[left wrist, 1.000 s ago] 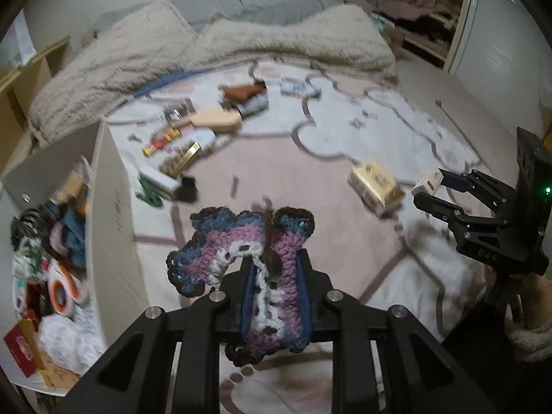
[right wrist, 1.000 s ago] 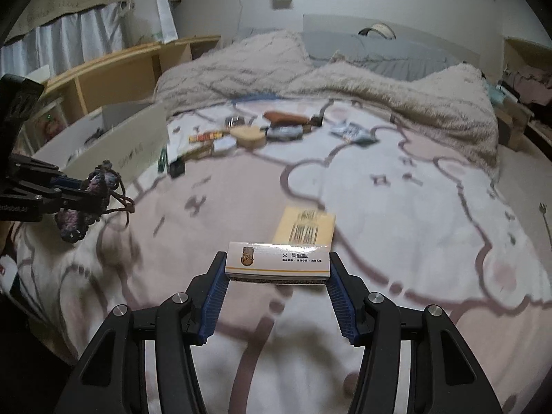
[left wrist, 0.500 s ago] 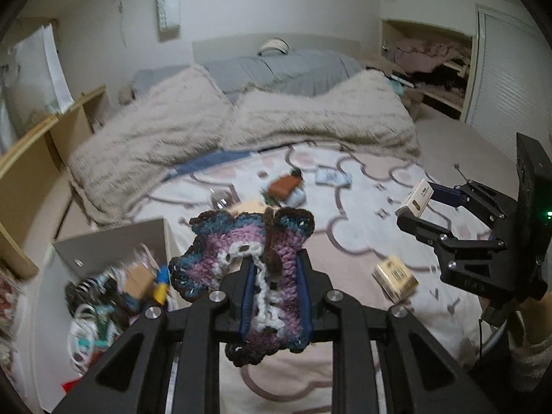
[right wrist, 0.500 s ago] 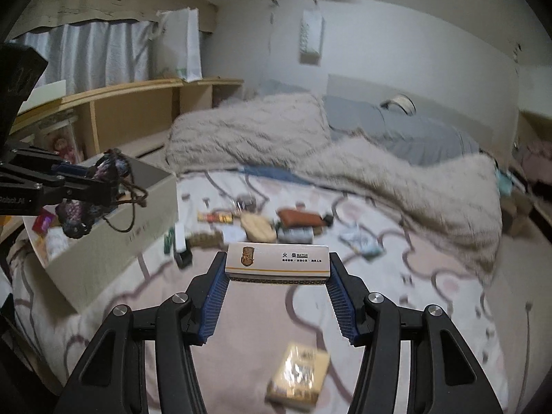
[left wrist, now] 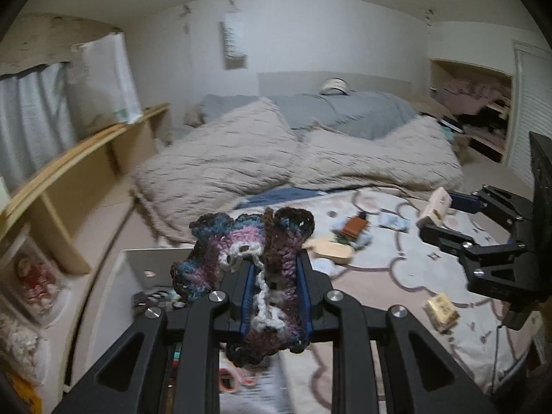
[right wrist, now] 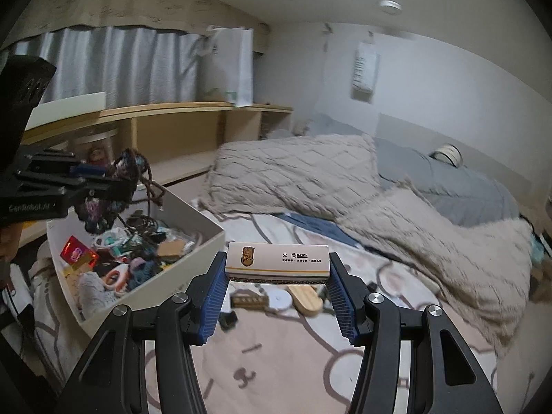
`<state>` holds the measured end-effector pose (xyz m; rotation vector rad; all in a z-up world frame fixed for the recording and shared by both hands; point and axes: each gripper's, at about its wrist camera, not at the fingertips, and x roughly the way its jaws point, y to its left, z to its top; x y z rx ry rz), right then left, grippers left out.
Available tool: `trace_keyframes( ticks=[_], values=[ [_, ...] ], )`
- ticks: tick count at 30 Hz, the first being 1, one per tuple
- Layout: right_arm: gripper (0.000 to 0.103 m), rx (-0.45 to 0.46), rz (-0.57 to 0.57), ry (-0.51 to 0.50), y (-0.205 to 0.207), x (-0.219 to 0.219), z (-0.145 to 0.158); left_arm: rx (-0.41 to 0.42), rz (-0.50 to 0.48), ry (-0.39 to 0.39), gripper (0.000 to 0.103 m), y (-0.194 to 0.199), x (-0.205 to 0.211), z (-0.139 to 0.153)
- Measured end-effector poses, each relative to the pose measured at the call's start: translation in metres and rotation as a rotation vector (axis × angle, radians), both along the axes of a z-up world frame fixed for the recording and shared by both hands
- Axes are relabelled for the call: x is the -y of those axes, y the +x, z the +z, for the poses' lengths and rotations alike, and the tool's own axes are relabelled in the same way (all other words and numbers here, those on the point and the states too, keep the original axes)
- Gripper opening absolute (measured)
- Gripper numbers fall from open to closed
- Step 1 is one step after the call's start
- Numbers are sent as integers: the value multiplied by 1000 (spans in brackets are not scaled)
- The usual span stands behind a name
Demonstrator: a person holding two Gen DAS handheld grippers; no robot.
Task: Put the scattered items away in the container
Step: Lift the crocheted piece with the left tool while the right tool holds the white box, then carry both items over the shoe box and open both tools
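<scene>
Holding a crocheted piece (left wrist: pixel 248 276) of purple, blue and brown yarn, the left gripper (left wrist: pixel 272 276) has its blue pads pressed into the wool from both sides; the soft work bulges above and below the jaws, so a tight pinch looks needed to keep it from slipping. In the right wrist view the piece hangs above the container (right wrist: pixel 193 262), a white box standing at the left edge of the bed (right wrist: pixel 276 362), with a brown cord dangling toward the clutter inside. The left gripper appears positioned for a release straight down — my judgement only.

The right gripper (right wrist: pixel 276 276) is clamped on a matchbox (right wrist: pixel 276 264), gripped by its two short ends with the printed face toward the camera. That end-on hold keeps the flat box level and leaves its underside clear for setting down. It hovers just beside the box's near right wall, not yet over the opening.

Beyond the grippers, items remain on the cartoon-print sheet: a small yellow packet (left wrist: pixel 443 312) toward the near right, then a wooden brush (right wrist: pixel 305 296) and a dark flat case (right wrist: pixel 250 300), and farther on a brown pouch (left wrist: pixel 353 226). Two beige pillows (left wrist: pixel 220 172) lie at the far end — outside the task.
</scene>
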<state>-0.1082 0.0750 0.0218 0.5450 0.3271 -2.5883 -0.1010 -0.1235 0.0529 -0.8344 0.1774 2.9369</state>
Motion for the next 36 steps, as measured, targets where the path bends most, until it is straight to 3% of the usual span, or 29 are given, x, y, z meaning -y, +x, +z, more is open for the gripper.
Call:
trace_keyframes(
  ticks=[9,17,25,31,36],
  values=[
    [56,7,139,-8,-9,52,11,-12,165,32,22,2,66,-8],
    [56,80,221,-84,-14,98,-6,105,233,71,22,-7,96,-48],
    [56,158,286,-65,-10,131,-36,184,276,78,22,-13,112,-80],
    [56,218,310,-72,-13,145,-51,237,336,20,22,-25,127,-110],
    [56,253,319,-72,-15,153,-60,278,387,21,22,-33,142,-130]
  ],
)
